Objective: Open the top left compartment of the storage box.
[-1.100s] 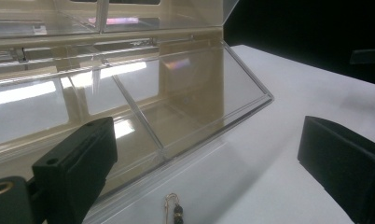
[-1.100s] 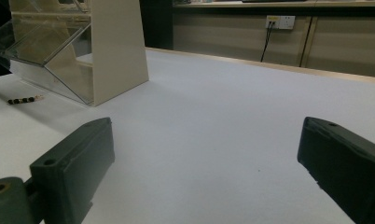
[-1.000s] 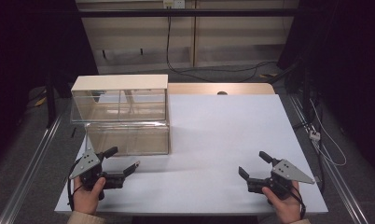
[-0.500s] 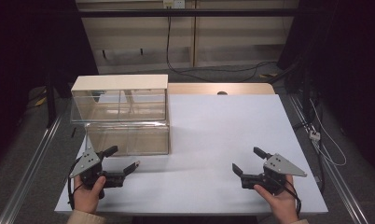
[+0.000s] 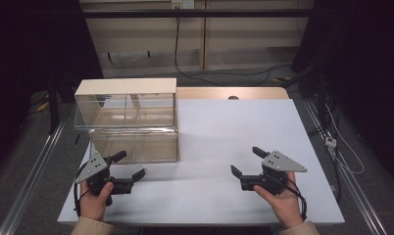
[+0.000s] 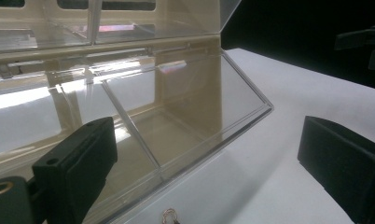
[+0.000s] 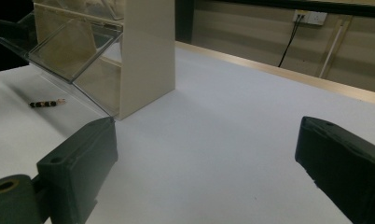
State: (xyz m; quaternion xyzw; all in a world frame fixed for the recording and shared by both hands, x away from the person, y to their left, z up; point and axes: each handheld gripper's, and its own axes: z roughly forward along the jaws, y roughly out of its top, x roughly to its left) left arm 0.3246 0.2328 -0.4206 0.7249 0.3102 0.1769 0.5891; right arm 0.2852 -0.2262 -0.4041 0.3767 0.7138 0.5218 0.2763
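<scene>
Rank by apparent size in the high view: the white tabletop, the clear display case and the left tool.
1. White tabletop, largest.
2. Clear display case.
3. Left tool, smallest.

one clear two-tier bin (image 5: 126,120), two grippers, left (image 5: 127,166) and right (image 5: 244,161), one small beaded piece (image 7: 45,103), one white table (image 5: 234,127).

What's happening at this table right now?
A person holds a two-jaw gripper in each hand over a white table. The left gripper hovers, jaws open, just in front of a clear, cream-framed storage box with tilting bins. The right gripper, also open and empty, is out over bare tabletop, pointed toward the box. A small dark beaded item lies on the table by the lower bin. Nothing is grasped yet.
</scene>
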